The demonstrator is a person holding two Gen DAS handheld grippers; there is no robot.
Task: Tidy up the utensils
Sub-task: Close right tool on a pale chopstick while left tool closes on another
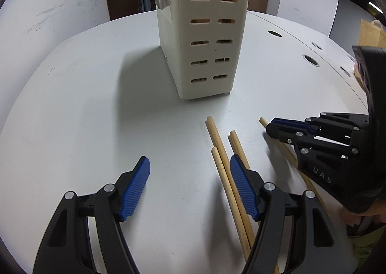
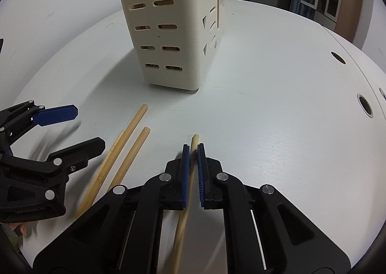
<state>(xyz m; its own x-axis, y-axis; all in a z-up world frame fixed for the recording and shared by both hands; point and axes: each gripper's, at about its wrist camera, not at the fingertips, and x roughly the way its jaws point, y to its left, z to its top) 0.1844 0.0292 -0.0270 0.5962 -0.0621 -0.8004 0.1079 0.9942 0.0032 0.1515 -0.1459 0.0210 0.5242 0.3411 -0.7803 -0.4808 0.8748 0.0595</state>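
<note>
A cream slotted utensil holder [image 1: 205,32] stands upright on the white table [image 1: 96,117]; it also shows in the right wrist view [image 2: 164,27]. Three wooden chopsticks [image 1: 226,165] lie side by side in front of it, also seen in the right wrist view [image 2: 120,153]. My left gripper [image 1: 189,167] is open, its right finger resting beside these chopsticks. My right gripper [image 2: 193,151] is shut on a fourth chopstick [image 2: 190,177], low over the table; in the left wrist view the right gripper [image 1: 272,126] is at the right.
The table [image 2: 277,105] has round holes [image 2: 364,105] near its far right edge. A brown paper bag [image 1: 371,32] stands beyond the table. Dark furniture and windows are behind.
</note>
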